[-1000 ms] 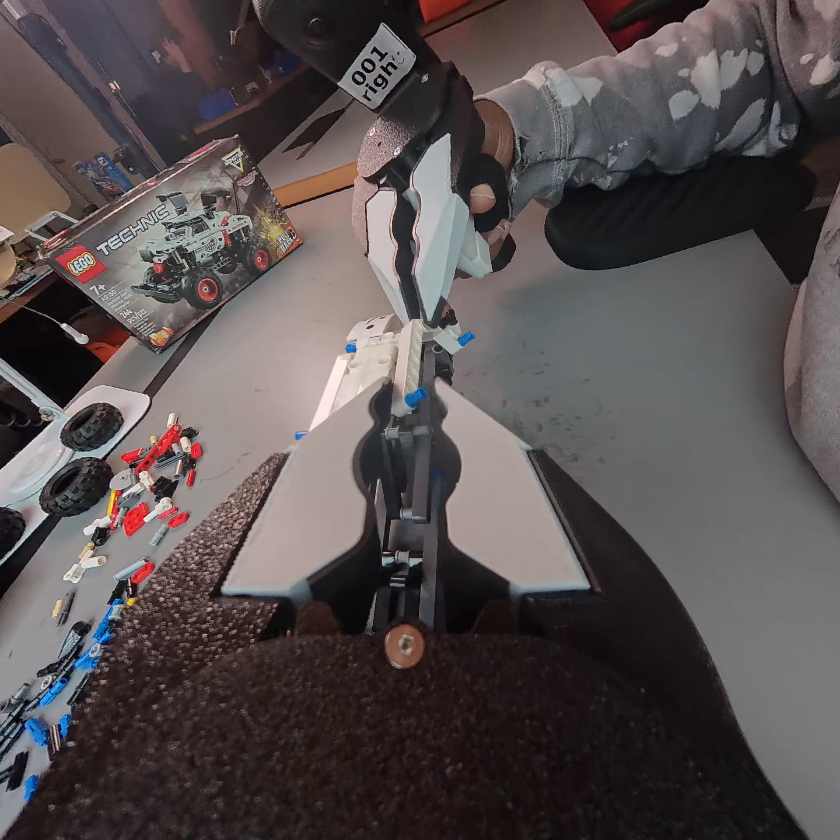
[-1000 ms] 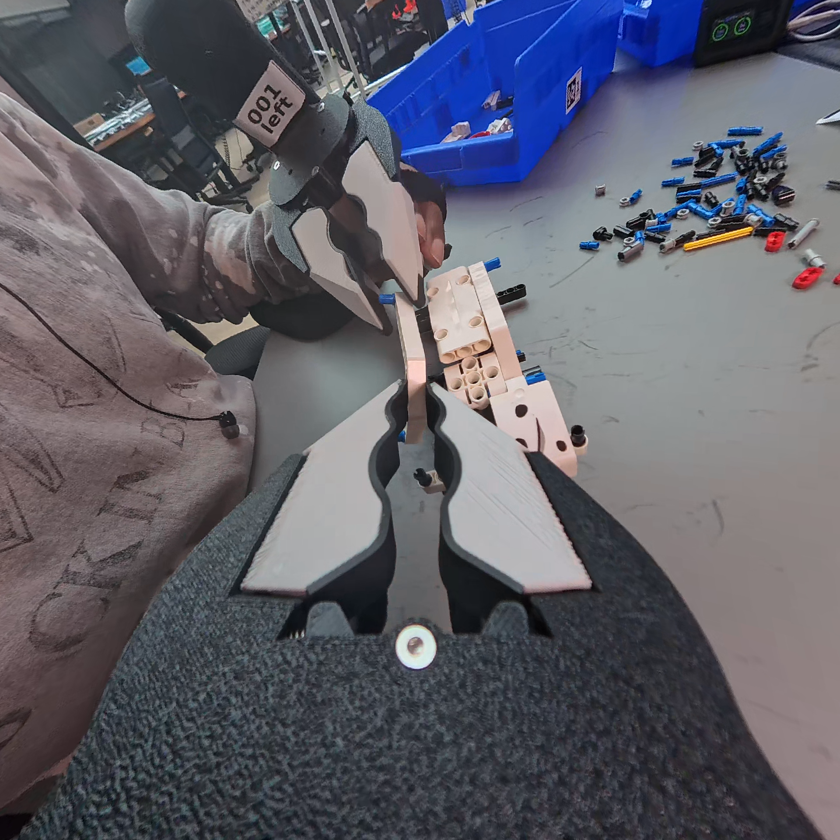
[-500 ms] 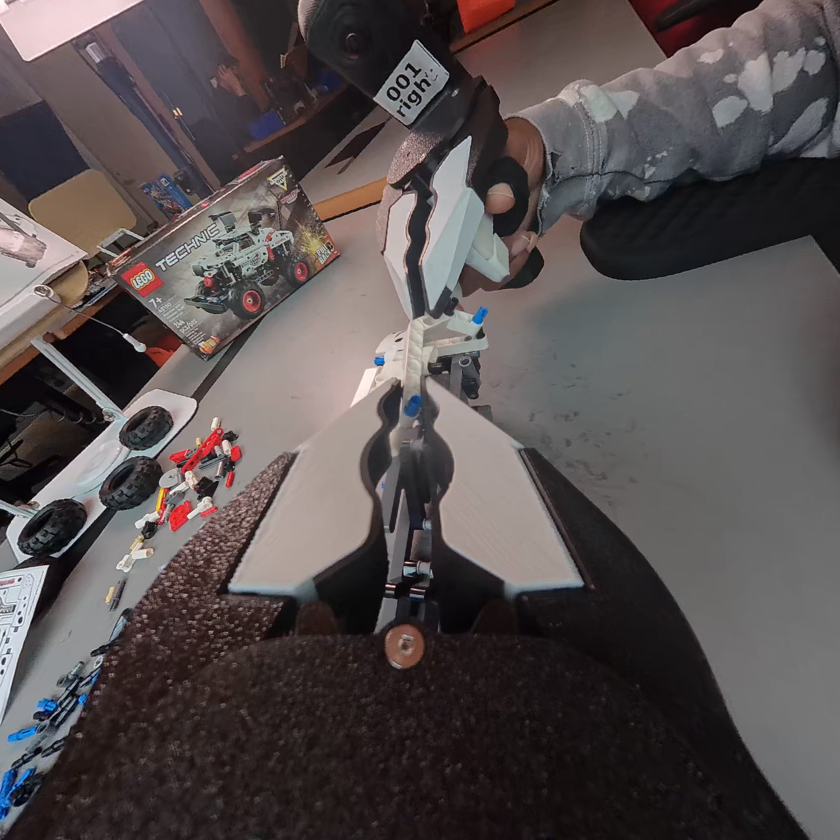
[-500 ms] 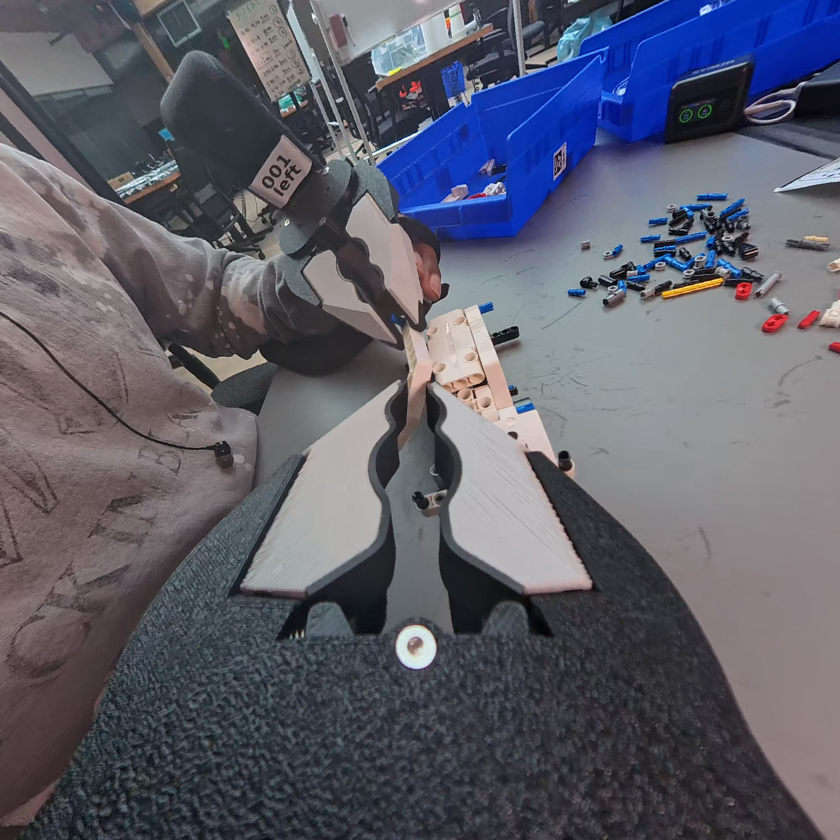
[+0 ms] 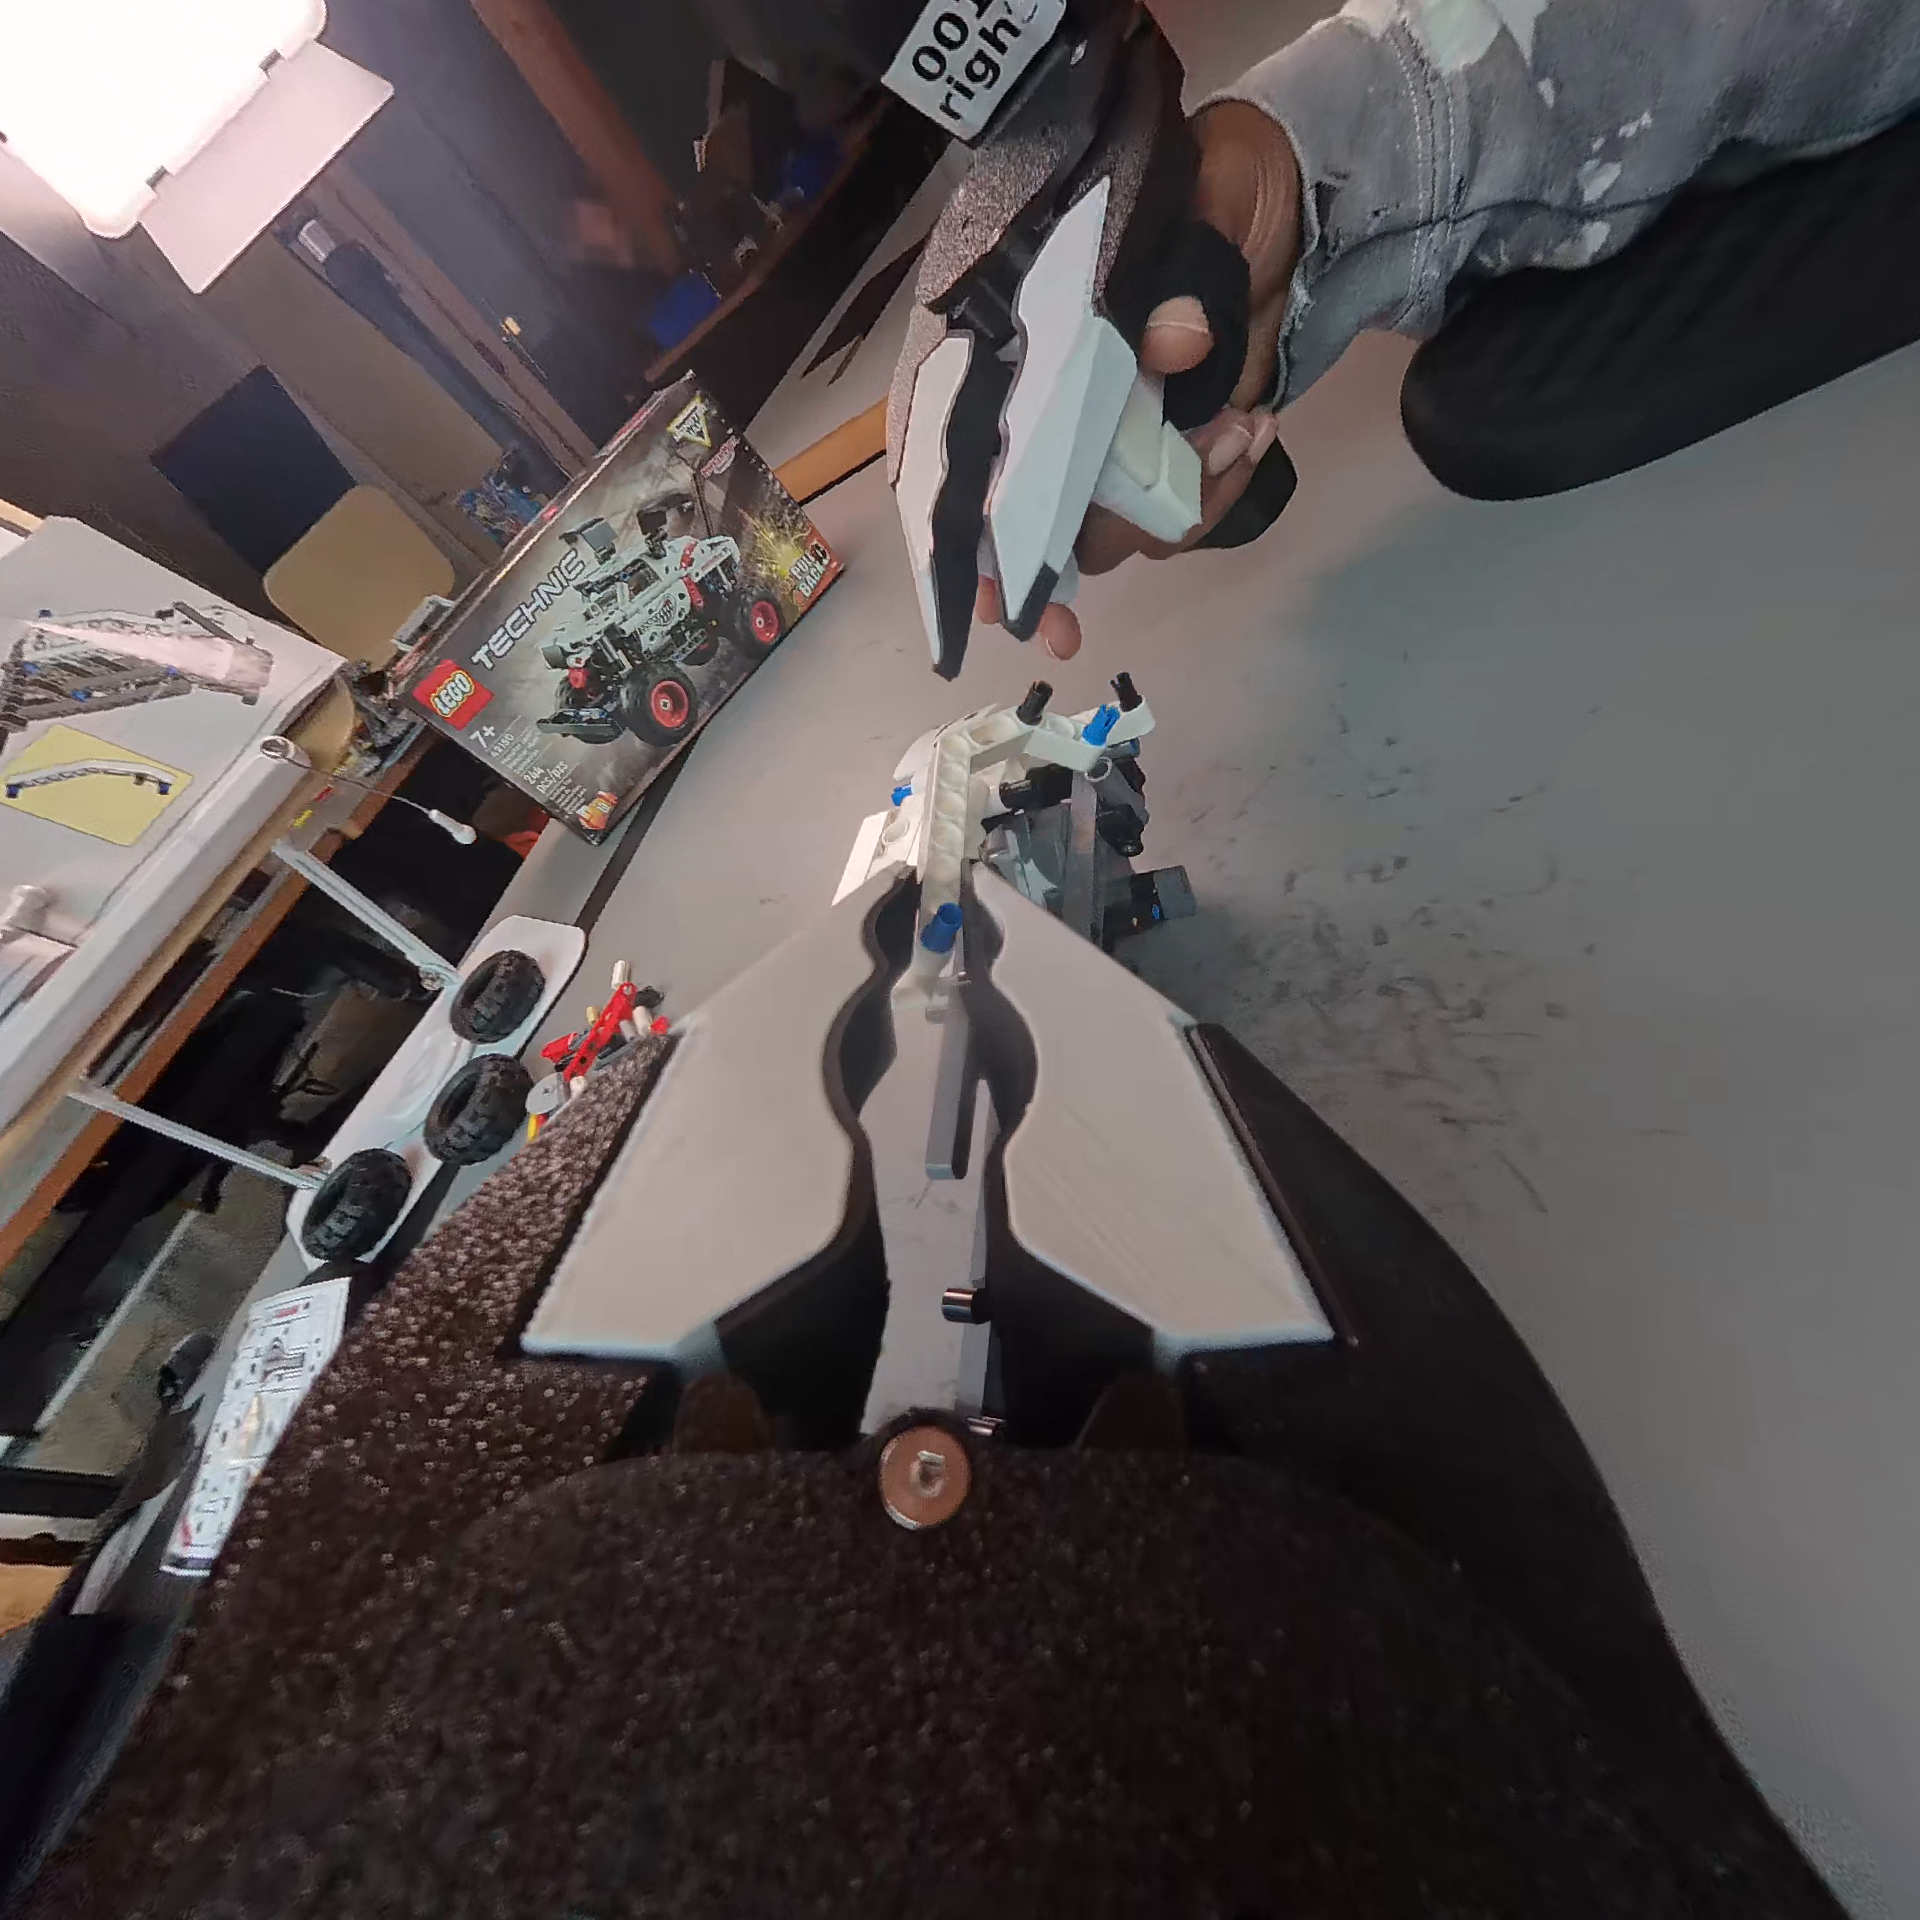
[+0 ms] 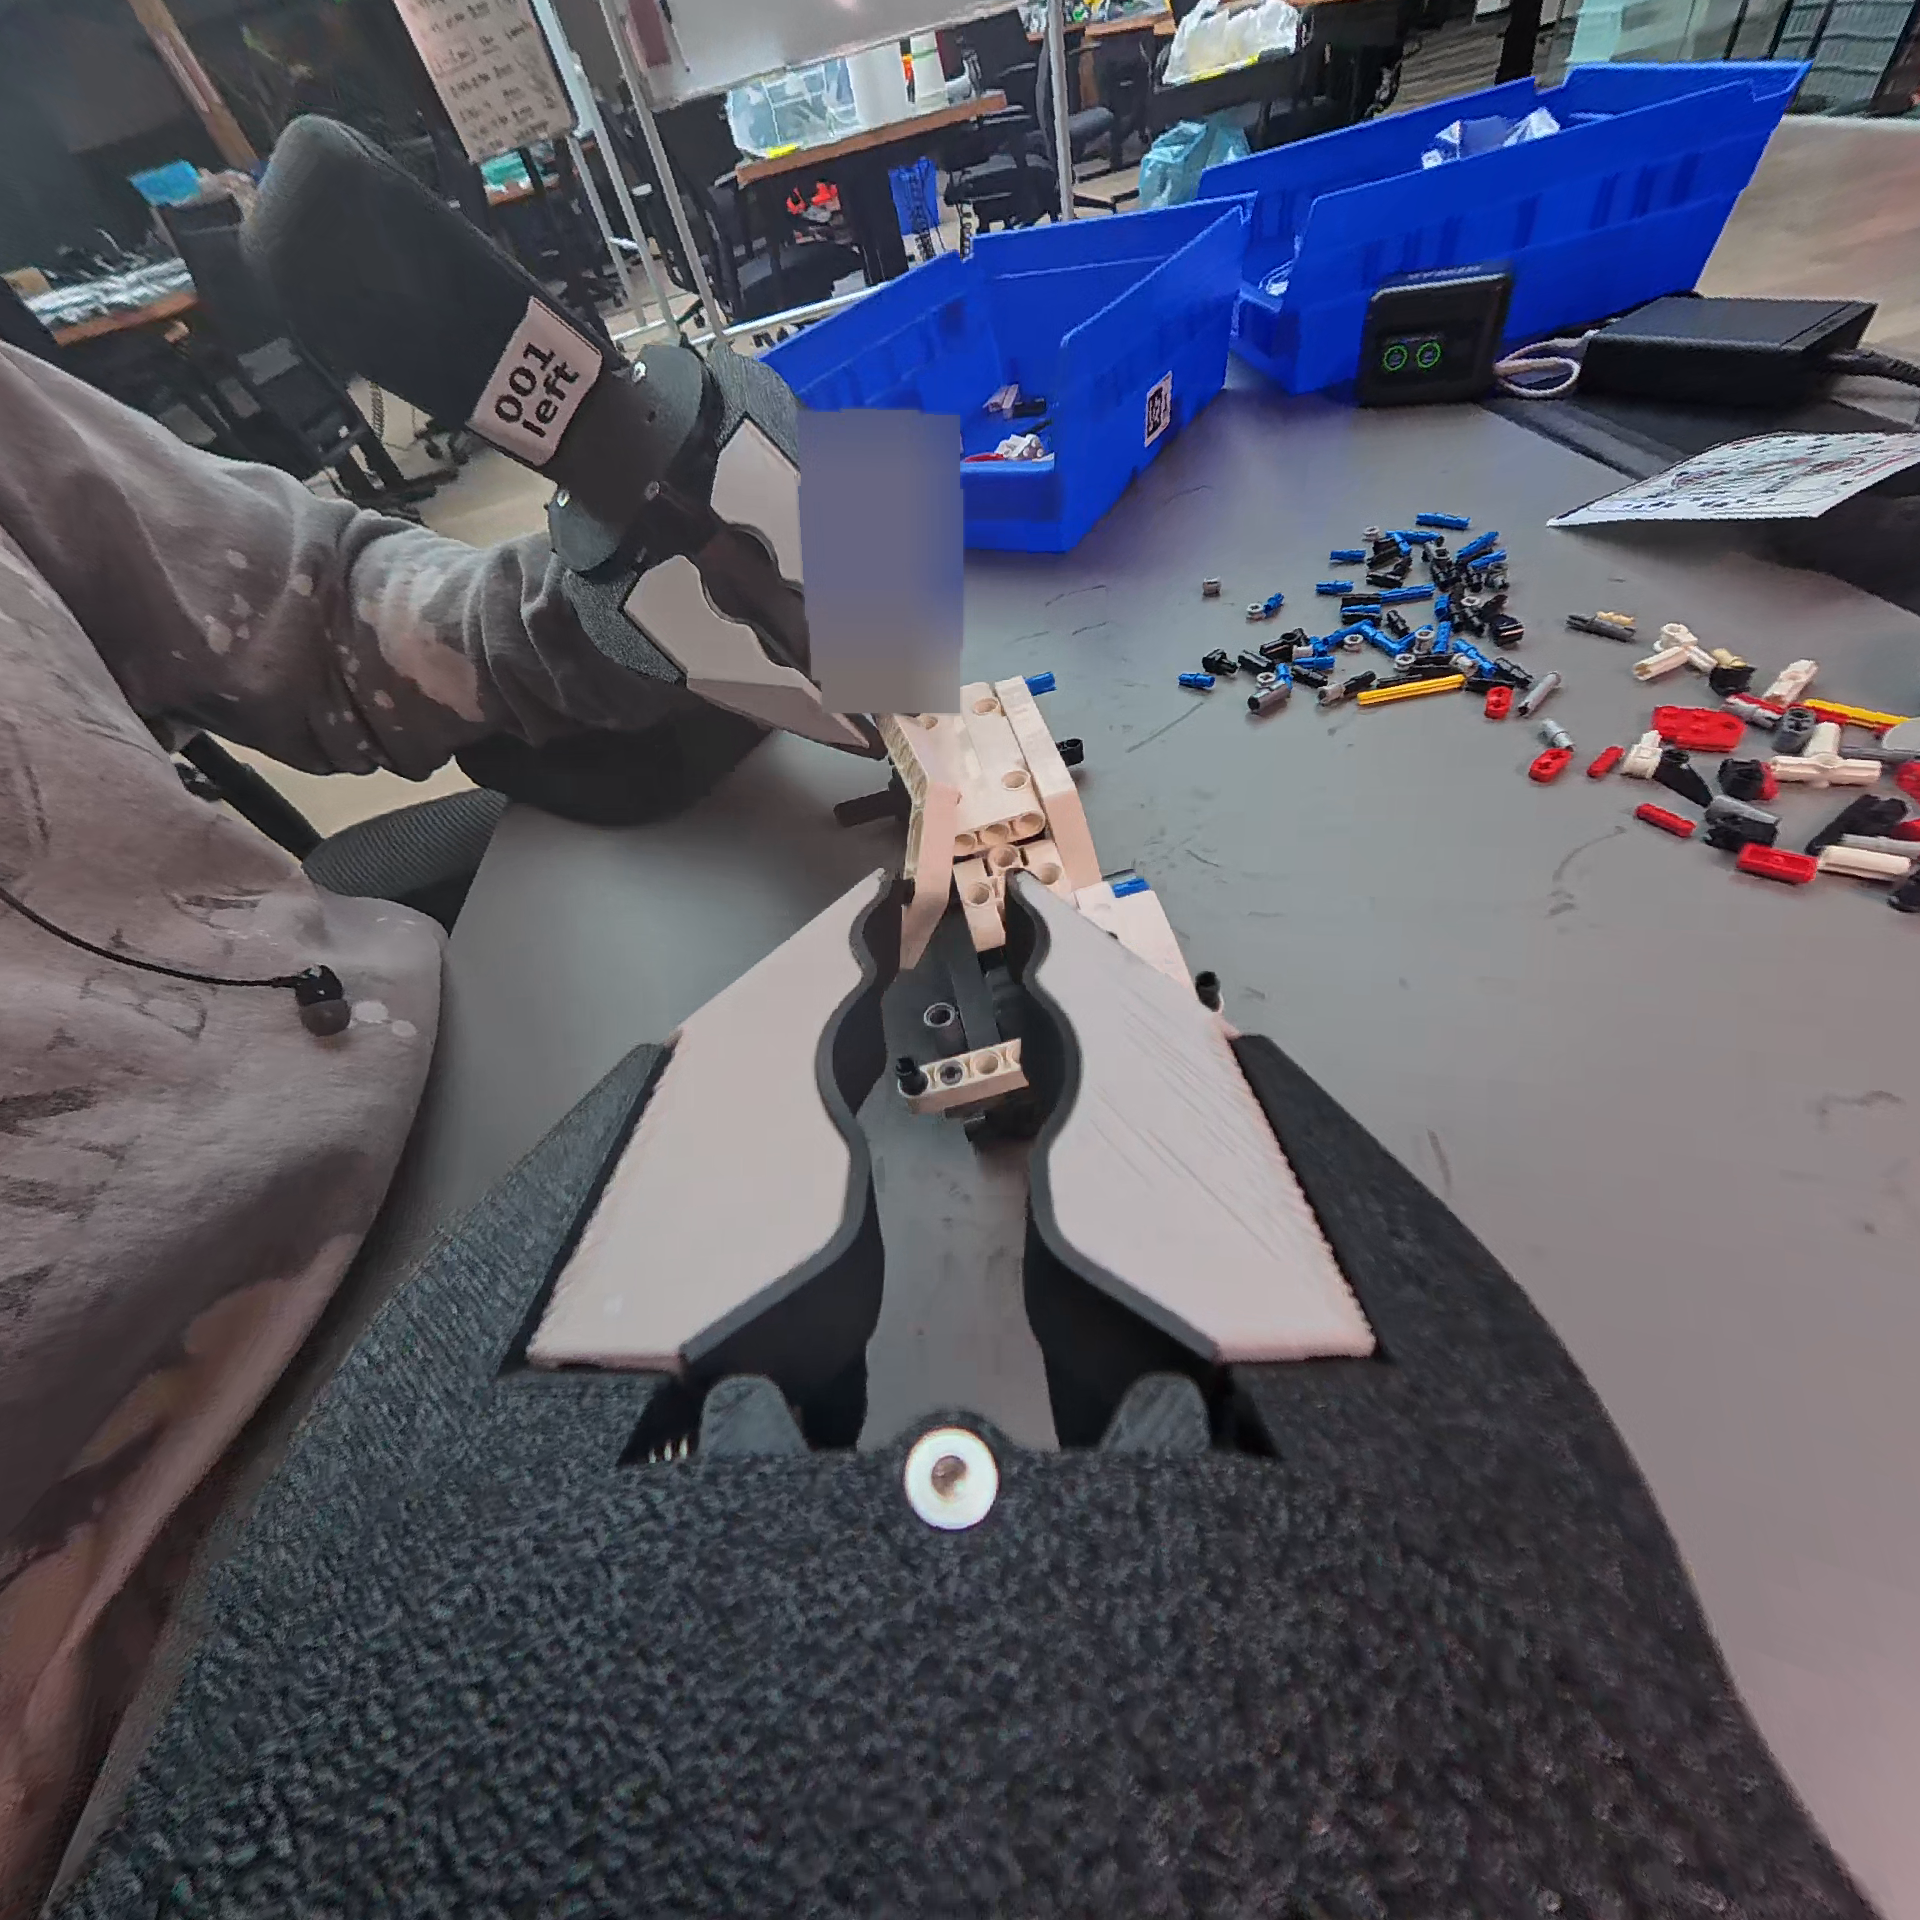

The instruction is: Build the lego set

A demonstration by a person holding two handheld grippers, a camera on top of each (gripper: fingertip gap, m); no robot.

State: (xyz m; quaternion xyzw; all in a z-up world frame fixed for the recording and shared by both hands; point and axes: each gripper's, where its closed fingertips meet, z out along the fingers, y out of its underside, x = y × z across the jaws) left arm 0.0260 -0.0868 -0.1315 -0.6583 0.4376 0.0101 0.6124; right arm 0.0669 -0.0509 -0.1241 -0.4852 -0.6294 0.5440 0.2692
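Note:
The partly built white and grey Lego assembly (image 5: 1023,790) rests on the grey table (image 5: 1455,935). My left gripper (image 5: 935,894) is shut on its long white beam, which runs forward from between the fingers. My right gripper (image 5: 982,639) hangs just above the far end of the assembly, a little open, empty and not touching it. In the right wrist view the right gripper (image 6: 948,883) has a clear gap between its fingers, with the assembly (image 6: 997,800) below and beyond. The left gripper (image 6: 821,712), partly behind a blur patch, meets the beam's far end.
The Lego box (image 5: 623,634) stands at the back left, with three black tyres (image 5: 499,997) near it. Loose blue and black pins (image 6: 1403,634) and red and white parts (image 6: 1766,779) lie to the right. Blue bins (image 6: 1091,343), a black device (image 6: 1434,332) and a printed sheet (image 6: 1766,478) stand behind. Tip to tip, the grippers are about 7 cm apart.
My right gripper has let go of the white beam, opened a little and lifted up off it. My left gripper keeps its hold and the assembly has settled lower.

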